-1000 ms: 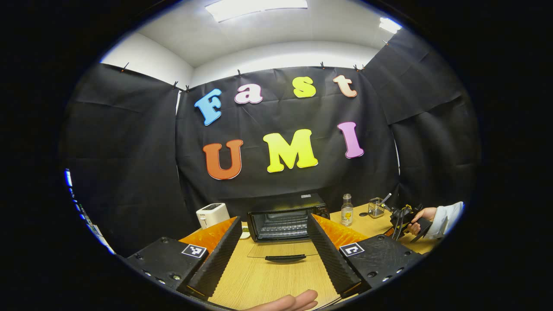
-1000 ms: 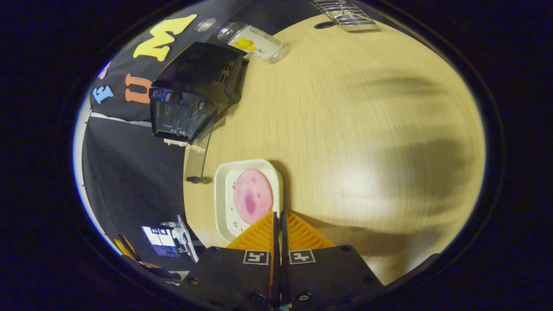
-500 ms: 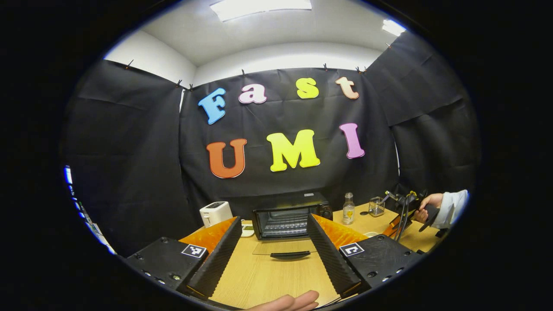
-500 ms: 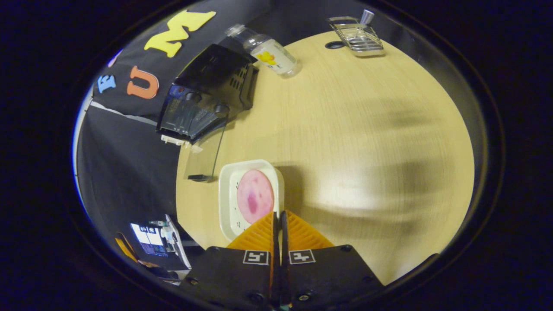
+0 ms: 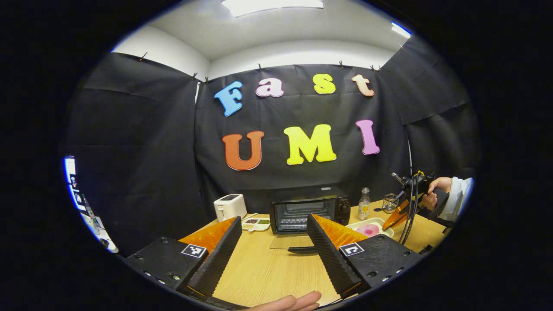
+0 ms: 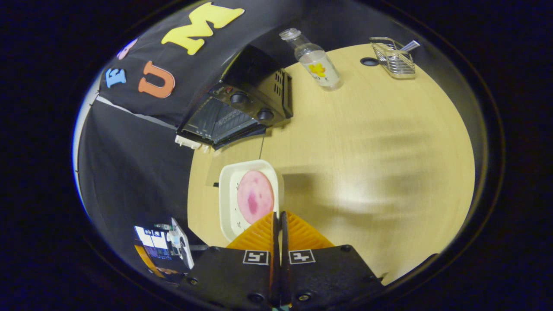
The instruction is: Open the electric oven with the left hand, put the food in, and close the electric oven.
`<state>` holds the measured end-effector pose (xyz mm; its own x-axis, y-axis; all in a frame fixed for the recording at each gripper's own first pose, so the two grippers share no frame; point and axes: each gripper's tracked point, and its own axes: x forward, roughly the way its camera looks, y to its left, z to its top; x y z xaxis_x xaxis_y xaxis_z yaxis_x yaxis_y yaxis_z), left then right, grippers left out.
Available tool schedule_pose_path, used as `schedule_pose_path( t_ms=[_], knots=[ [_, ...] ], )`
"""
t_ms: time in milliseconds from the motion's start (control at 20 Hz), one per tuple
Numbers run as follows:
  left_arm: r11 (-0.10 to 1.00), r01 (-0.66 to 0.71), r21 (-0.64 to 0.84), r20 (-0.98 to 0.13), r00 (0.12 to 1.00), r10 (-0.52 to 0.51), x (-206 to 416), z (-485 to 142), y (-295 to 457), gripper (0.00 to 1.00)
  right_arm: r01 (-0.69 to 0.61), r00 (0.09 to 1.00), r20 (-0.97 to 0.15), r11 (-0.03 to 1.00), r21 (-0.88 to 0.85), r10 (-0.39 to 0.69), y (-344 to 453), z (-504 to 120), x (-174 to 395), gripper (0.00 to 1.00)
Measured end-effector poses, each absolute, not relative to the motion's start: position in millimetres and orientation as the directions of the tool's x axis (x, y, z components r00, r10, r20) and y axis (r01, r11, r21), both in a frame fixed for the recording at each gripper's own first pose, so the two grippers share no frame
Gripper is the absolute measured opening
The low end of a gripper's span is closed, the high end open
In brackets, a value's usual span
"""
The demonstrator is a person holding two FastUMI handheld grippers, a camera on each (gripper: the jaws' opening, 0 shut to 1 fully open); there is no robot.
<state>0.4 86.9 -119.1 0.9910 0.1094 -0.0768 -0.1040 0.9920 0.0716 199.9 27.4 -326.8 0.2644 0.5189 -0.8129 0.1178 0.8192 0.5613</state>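
The black electric oven stands at the back of the table, and its glass door lies folded down flat. My left gripper hovers open and empty, well back from the door. My right gripper is shut on the rim of a white plate that carries a round pink slice of food. The plate hangs above the table, just right of the open oven, partly over the door. In the left gripper view the plate and a hand holding the right gripper appear at the right.
A small bottle and a wire holder stand right of the oven on the wooden table. A white toaster and a small divided dish sit to its left. A hand shows at the bottom edge.
The right gripper has carried the plate up and toward the oven's front. The left gripper has drawn back and swung left, so the oven looks smaller and farther right.
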Motion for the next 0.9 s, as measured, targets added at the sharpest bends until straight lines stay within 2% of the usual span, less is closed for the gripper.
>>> schedule_pose_path(
  t_ms=[350, 400, 450, 650, 800, 900],
  knots=[
    [0.988, -0.135, 0.078, -0.111, 0.983, 0.143, -1.2, -139.7, 116.6, 0.96, 0.151, 0.300, -0.778, 0.778, 0.610, 0.552, 95.6, -327.5, 240.9, 0.01],
    [0.987, -0.139, 0.075, -0.113, 0.983, 0.147, -1.1, -141.4, 119.0, 0.96, 0.154, 0.312, -0.772, 0.773, 0.616, 0.553, 103.4, -327.3, 247.2, 0.04],
    [0.988, -0.141, 0.070, -0.117, 0.982, 0.149, -1.0, -142.8, 121.1, 0.96, 0.161, 0.324, -0.768, 0.768, 0.620, 0.552, 111.1, -328.3, 253.3, 0.01],
    [0.989, -0.135, 0.063, -0.132, 0.981, 0.142, -1.1, -152.9, 125.3, 0.96, 0.223, 0.401, -0.746, 0.733, 0.642, 0.531, 140.4, -333.0, 281.2, 0.01],
    [0.983, -0.170, 0.072, -0.140, 0.974, 0.179, -2.5, -157.5, 135.2, 0.96, 0.285, 0.457, -0.723, 0.685, 0.671, 0.518, 164.5, -342.9, 301.6, 0.01],
    [0.984, -0.167, 0.065, -0.139, 0.975, 0.175, 1.0, -158.3, 133.2, 0.96, 0.326, 0.510, -0.705, 0.648, 0.689, 0.493, 174.5, -353.1, 315.6, 0.04]
  ],
)
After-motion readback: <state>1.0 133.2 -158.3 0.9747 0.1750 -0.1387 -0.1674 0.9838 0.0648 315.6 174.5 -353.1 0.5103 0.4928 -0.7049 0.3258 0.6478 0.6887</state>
